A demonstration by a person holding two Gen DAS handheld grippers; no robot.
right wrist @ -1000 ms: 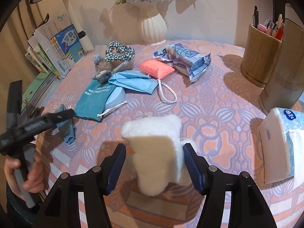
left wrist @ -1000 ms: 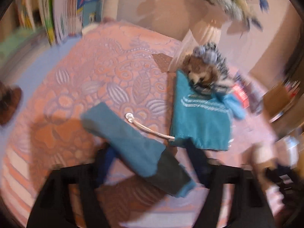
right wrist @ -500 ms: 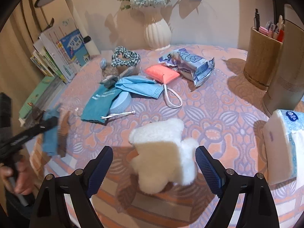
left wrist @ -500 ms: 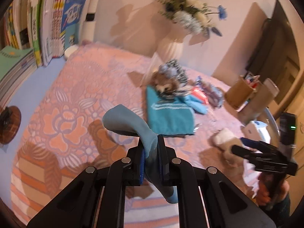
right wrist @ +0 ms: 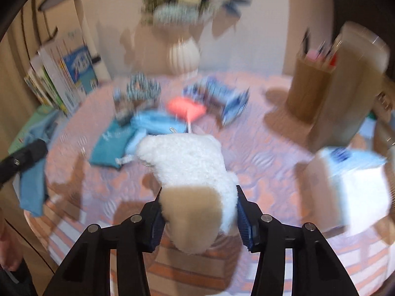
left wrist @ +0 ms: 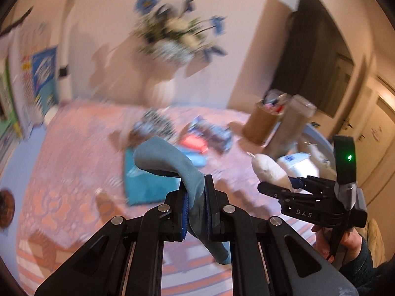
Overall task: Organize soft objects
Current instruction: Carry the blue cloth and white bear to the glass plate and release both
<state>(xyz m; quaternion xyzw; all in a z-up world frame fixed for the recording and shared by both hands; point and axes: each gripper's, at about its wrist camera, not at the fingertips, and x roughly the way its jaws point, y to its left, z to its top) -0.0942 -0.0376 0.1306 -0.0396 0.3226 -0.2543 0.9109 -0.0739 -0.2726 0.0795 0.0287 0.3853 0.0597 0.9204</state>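
My left gripper (left wrist: 195, 209) is shut on a blue sock (left wrist: 170, 162) and holds it above the table; the sock also hangs at the left of the right wrist view (right wrist: 32, 180). My right gripper (right wrist: 198, 218) is shut on a white plush toy (right wrist: 192, 162), lifted off the table, and it shows in the left wrist view (left wrist: 284, 185) with the toy (left wrist: 269, 172). On the table lie a teal pouch (right wrist: 111, 143), a blue face mask (right wrist: 158, 125), a pink pad (right wrist: 186, 107), a tissue pack (right wrist: 222, 96) and a striped scrunchie (right wrist: 143, 88).
A white vase of flowers (right wrist: 182, 54) stands at the back. Books (right wrist: 64, 74) lean at the left. A wooden pen holder (right wrist: 311, 83) and a tall beige cylinder (right wrist: 350, 86) stand at the right, with a tissue box (right wrist: 353, 185) in front. The tablecloth (right wrist: 259, 143) is pink-patterned.
My right gripper closed on the white plush toy and lifted it. My left gripper rose higher with the sock. Both views are now motion-blurred.
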